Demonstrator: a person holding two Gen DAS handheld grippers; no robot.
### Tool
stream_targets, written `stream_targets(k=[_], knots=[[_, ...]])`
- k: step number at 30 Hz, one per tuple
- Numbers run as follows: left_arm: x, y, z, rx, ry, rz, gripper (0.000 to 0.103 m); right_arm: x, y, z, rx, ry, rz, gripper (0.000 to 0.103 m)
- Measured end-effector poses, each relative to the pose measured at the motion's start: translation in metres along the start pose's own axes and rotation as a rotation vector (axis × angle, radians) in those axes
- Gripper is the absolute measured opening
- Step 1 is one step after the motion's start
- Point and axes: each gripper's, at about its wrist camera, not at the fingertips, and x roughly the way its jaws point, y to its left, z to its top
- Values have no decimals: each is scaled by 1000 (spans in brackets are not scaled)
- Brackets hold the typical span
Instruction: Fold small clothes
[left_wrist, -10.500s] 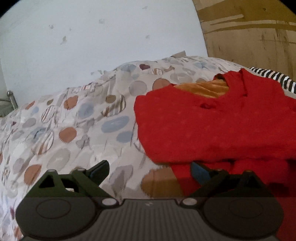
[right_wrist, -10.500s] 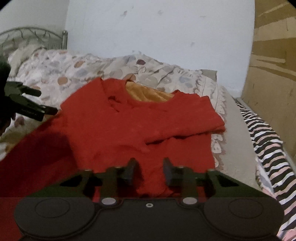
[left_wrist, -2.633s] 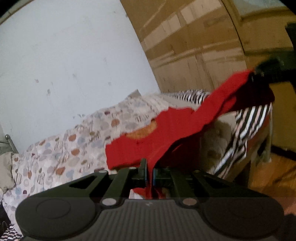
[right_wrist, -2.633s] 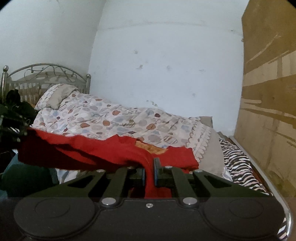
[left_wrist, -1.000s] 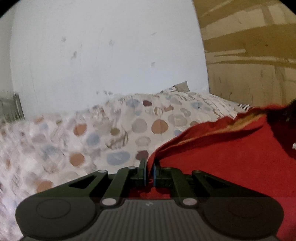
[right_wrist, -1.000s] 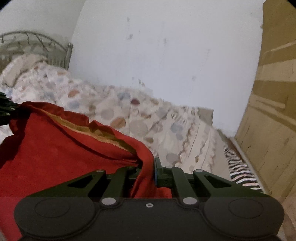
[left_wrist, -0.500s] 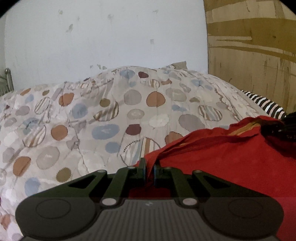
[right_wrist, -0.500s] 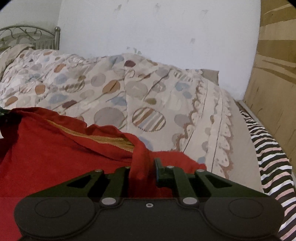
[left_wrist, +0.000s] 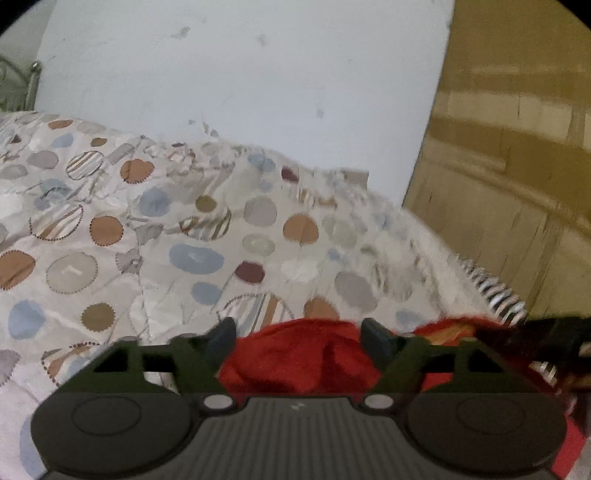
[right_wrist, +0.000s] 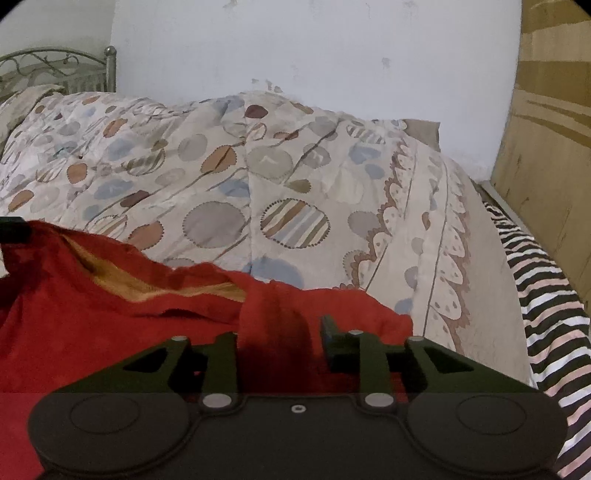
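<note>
A red garment with an orange lining lies slumped on the spotted quilt. In the left wrist view a bunched edge of it sits between the wide-apart fingers of my left gripper, whose jaws are opening and whose pads stand clear of the cloth. My right gripper is also opening. A fold of the red cloth still drapes over its left finger, while the right fingertip stands free of it. The dark tip of the other gripper shows at the garment's far left corner.
A black-and-white striped blanket runs along the bed's right side, beside a brown wooden panel. A white wall stands behind the bed, with a metal headboard at the far left.
Both pairs of jaws, pinched on the garment's top edge half a second ago, have parted, the left far wider. The raised edge has sagged onto the quilt.
</note>
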Motion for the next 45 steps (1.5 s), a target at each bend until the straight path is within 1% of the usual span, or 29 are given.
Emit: stream_targets(k=[2,4,5,6,7,8,9,12,13,15,18,21,23,26,28,30,31,32,33,35,38,40,42,44,45], knots=[[-6,2,2,-14,-22,-16,84,1,-2,1,12,11,0,33],[-13,4,0,-15,-46,-20,95,1,-3,2,22,18,-2,38],[-16,4,-2,-7,-53,-16,97,0,-5,3,31,19,-3,45],[-19,4,-3,4,-53,-8,99,-2,-7,3,41,16,-4,56],[-22,3,-5,17,-49,1,99,-4,-9,4,46,9,-5,62],[-24,1,-6,33,-43,10,100,-8,-12,5,52,-7,-3,76],[-27,0,-7,52,-37,23,101,-13,-14,5,56,-25,2,85],[-30,-7,-10,105,-27,71,102,-28,-23,7,79,-75,8,96],[-30,-8,-10,118,-19,74,102,-34,-26,7,89,-93,14,97],[-27,-9,-12,128,8,70,102,-45,-33,5,111,-123,44,102],[-19,-8,-16,122,64,76,102,-57,-40,0,111,-137,95,102],[-11,-2,-19,99,109,126,102,-64,-41,-7,71,-124,134,102],[-5,6,-20,71,134,171,102,-63,-38,-12,45,-103,119,102],[-1,21,-21,16,154,234,102,-49,-32,-19,21,-53,49,102],[0,31,-20,-16,152,283,100,-37,-28,-22,14,-35,-51,102],[1,42,-19,-36,148,347,100,-26,-31,-26,45,-20,-142,102],[2,47,-18,-46,150,368,100,-19,-35,-28,80,-7,-191,102],[2,52,-18,-62,156,383,100,-14,-39,-32,109,2,-221,102],[2,57,-17,-79,161,384,100,-10,-45,-36,144,5,-232,102],[-1,63,-16,-118,161,370,100,-6,-56,-45,199,-7,-206,102],[-13,65,-13,-166,111,327,100,-10,-61,-52,226,-33,-197,102],[-20,61,-10,-181,66,276,102,-15,-58,-52,206,-49,-212,102],[-25,55,-9,-165,36,211,102,-23,-50,-47,159,-81,-233,102],[-25,47,-10,-110,40,149,102,-30,-43,-40,93,-125,-239,102],[-24,41,-10,-82,47,136,102,-33,-40,-36,58,-144,-222,102]])
